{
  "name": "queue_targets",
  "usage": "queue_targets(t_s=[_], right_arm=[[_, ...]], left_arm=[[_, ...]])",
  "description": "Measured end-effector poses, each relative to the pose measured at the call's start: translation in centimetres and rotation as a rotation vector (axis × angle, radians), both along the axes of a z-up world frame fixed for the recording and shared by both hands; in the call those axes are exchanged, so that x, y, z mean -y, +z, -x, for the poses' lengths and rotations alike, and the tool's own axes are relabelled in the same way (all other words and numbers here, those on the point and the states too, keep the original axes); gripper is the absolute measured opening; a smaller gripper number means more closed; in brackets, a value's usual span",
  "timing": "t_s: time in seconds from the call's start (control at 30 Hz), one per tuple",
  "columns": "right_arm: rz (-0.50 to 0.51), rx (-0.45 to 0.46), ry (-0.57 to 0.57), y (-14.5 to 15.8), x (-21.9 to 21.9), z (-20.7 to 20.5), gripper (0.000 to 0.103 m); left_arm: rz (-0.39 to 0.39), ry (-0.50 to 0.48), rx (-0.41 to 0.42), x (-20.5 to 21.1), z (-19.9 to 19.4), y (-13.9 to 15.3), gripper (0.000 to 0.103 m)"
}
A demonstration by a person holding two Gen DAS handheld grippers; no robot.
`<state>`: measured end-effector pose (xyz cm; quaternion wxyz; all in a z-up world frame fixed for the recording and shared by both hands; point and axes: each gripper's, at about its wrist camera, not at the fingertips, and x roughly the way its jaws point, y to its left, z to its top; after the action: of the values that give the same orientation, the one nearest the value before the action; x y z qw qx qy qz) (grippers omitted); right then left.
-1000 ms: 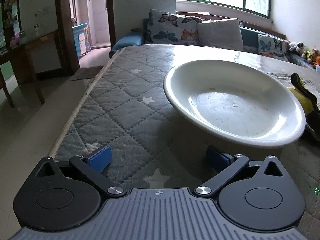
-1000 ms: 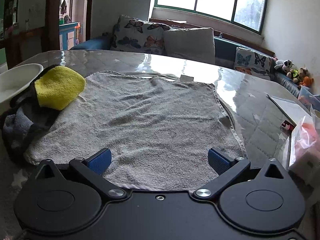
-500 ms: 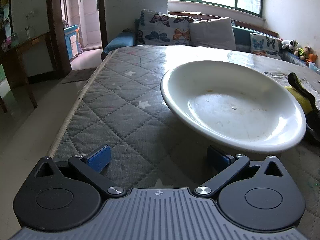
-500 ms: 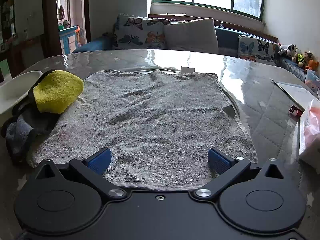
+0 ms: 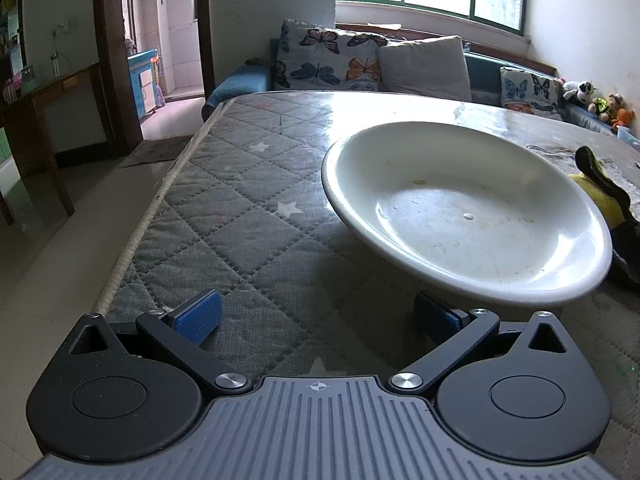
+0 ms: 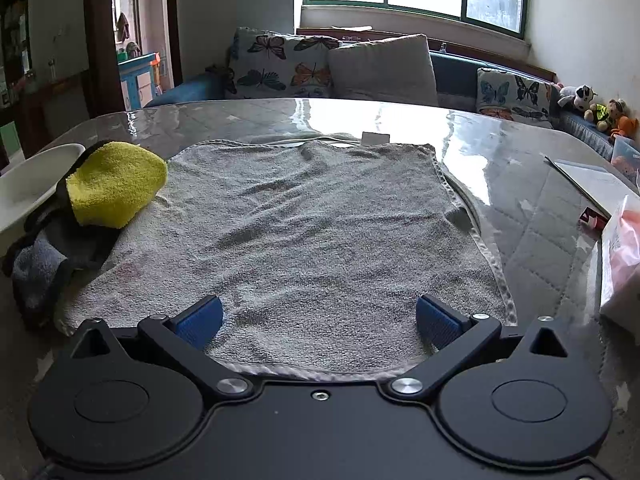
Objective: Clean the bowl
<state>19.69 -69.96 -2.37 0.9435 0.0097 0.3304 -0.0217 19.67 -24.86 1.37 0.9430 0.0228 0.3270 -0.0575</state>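
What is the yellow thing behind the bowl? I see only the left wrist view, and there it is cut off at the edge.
Observer: It is a folded yellow cloth. It lies on a dark grey cloth, just beside the bowl.
Operator: Does the right gripper hold anything already?
Observer: No. The right gripper has its jaws open and empty, over the near edge of a large grey towel that is spread flat on the table.
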Motion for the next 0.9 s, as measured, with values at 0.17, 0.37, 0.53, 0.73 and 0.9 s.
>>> queue_targets(t_s=[0.17,0.37,0.53,0.73,0.9], right_arm=[[-0.001,0.0,0.0,-0.04,0.04,0.0,0.103],[-0.001,0.0,0.0,-0.04,0.06,0.04,0.103],[-0.002,0.001,0.0,-0.05,0.05,0.06,0.103],[-0.002,0.001,0.0,-0.06,0.01,0.06,0.103],[-0.001,0.001,-0.001,-0.06,0.0,0.07,0.103]], left_arm=[[0.004,0.0,-0.001,-0.14,0.27,0.08,0.103],[0.006,0.0,-0.001,-0.1,0.35,0.16,0.103],[0.007,0.0,-0.001,-0.24,0.34,0.22,0.103],[0.007,0.0,-0.001,-0.33,0.38,0.24,0.103],[0.007,0.0,-0.002,-0.27,0.37,0.29,0.103]])
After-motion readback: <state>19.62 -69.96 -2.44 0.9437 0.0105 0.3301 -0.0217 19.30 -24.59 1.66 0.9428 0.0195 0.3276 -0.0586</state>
